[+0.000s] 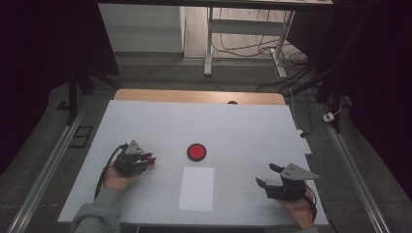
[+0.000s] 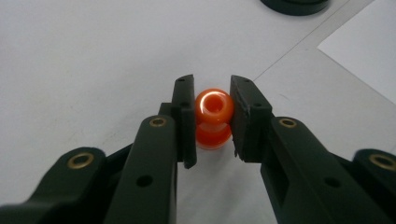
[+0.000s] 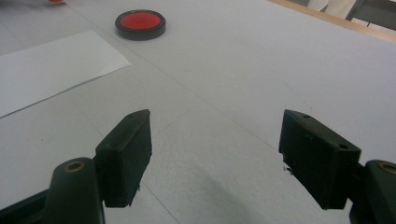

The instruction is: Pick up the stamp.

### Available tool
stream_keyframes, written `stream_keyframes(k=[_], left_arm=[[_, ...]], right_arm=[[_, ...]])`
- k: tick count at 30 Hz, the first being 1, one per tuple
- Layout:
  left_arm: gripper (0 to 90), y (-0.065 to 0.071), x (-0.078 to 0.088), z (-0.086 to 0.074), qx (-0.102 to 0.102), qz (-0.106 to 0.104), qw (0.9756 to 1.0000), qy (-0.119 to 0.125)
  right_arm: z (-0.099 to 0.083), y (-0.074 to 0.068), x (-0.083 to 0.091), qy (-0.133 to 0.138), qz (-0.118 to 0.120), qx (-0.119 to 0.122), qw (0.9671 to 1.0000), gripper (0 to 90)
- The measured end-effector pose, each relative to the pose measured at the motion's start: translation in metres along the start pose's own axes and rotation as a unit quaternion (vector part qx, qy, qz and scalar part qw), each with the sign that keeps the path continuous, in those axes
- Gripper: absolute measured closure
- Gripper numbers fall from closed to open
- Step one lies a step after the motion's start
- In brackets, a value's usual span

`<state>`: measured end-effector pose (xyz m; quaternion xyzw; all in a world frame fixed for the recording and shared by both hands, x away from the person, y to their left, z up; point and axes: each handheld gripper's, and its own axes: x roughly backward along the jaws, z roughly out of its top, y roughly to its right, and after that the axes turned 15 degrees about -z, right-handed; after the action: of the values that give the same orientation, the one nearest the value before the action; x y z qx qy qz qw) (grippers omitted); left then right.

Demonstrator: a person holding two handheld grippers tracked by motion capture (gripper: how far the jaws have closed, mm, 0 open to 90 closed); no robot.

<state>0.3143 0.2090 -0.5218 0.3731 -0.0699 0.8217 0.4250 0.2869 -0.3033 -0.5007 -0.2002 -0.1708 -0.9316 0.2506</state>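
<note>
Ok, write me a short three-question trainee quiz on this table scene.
1. True or false: the left tongs are shut on the orange bead.
2. Which thing lies between the two hands in the high view? A) a blue cup B) a white paper sheet C) a metal spoon
3. Fill in: the right tongs stand ____ with nothing between their jaws.

Key: 1 true: both pads press on the bead. 2 B: the sheet lies flat, just on the person's side of the red disc with the black rim. 3 open.
</note>
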Motion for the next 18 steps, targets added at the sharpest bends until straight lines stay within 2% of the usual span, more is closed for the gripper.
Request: stream_keyframes(k=[8, 18], left_arm=[[72.2, 0.006, 0.005, 0.003, -0.006, -0.015, 0.9997, 0.016], [72.2, 0.014, 0.013, 0.008, -0.006, -0.040, 0.9981, 0.046]], right_arm=[[0.000, 0.000, -0.001, -0.001, 0.000, 0.000, 1.0000, 25.0], [0.000, -0.001, -0.001, -0.003, -0.001, 0.003, 1.0000, 25.0]])
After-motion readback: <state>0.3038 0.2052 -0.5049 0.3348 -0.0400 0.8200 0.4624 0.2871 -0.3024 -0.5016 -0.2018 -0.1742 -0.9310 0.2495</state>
